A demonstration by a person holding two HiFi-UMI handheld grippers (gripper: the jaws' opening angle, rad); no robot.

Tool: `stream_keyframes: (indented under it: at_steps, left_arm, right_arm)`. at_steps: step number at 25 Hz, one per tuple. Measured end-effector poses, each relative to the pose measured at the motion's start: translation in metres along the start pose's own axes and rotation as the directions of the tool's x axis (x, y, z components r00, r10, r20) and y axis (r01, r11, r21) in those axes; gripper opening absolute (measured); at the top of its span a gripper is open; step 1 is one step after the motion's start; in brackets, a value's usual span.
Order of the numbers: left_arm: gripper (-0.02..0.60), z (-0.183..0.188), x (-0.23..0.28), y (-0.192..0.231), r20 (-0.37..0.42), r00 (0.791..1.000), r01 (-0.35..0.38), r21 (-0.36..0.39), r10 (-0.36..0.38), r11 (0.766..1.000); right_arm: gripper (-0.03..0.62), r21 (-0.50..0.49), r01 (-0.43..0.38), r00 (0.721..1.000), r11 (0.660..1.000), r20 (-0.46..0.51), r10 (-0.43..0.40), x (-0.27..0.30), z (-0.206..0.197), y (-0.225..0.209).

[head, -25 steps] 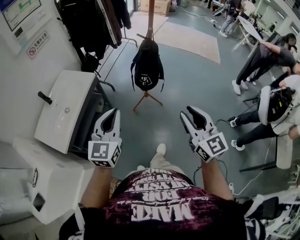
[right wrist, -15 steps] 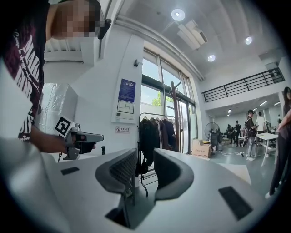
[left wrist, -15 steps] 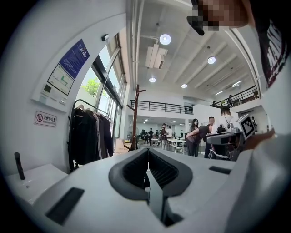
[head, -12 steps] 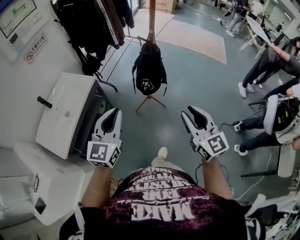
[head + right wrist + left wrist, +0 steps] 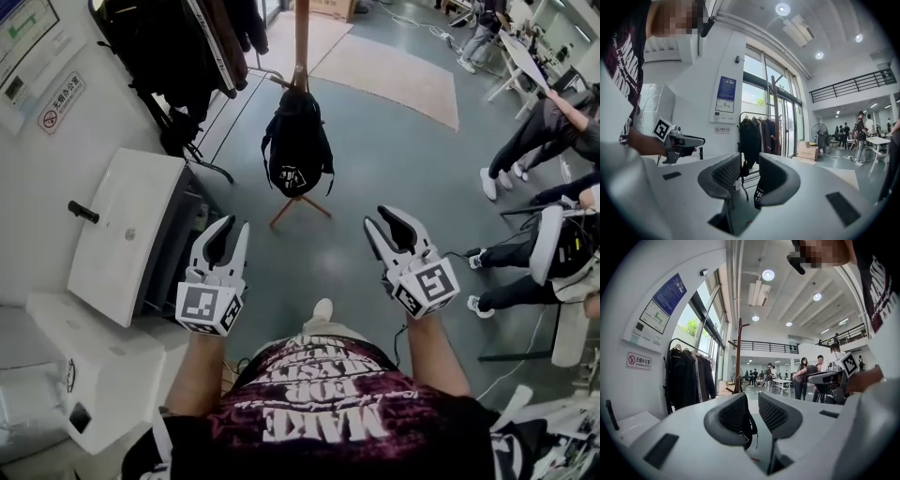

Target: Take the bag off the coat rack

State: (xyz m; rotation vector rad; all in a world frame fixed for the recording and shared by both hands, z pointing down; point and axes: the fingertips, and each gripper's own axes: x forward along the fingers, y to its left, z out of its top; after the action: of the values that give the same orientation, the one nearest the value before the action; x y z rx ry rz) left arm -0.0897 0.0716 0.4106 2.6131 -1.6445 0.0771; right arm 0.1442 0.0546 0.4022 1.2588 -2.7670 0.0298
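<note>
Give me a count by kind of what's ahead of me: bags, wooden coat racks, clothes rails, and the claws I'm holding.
Black bag: 1
Wooden coat rack: 1
Clothes rail with dark coats: 1
Claws: 2 (left claw open, right claw opening, neither gripping anything)
Total: 5

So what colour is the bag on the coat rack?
The backpack is black with white print, clearest in head view.
</note>
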Motion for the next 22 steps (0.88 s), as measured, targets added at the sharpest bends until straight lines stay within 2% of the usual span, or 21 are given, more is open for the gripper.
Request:
stream_keyframes:
  at_steps: [18, 22]
  left_arm:
    - [0.08, 0.02, 0.054, -0.001, 0.029, 0.994, -0.101, -0.03, 0.102, 0.994]
    - [0.08, 0.021, 0.068, -0.01, 0.018, 0.994, -0.11, -0.002, 0.11, 0.994]
  right_arm:
    - [0.138, 0.004, -0.109, 0.994, 0.994, 0.02, 0.109, 0.037, 0.003, -0.064]
    - [0.138, 0.008, -0.128, 0.992, 0.992, 0.017, 0.128, 0.04, -0.003, -0.079]
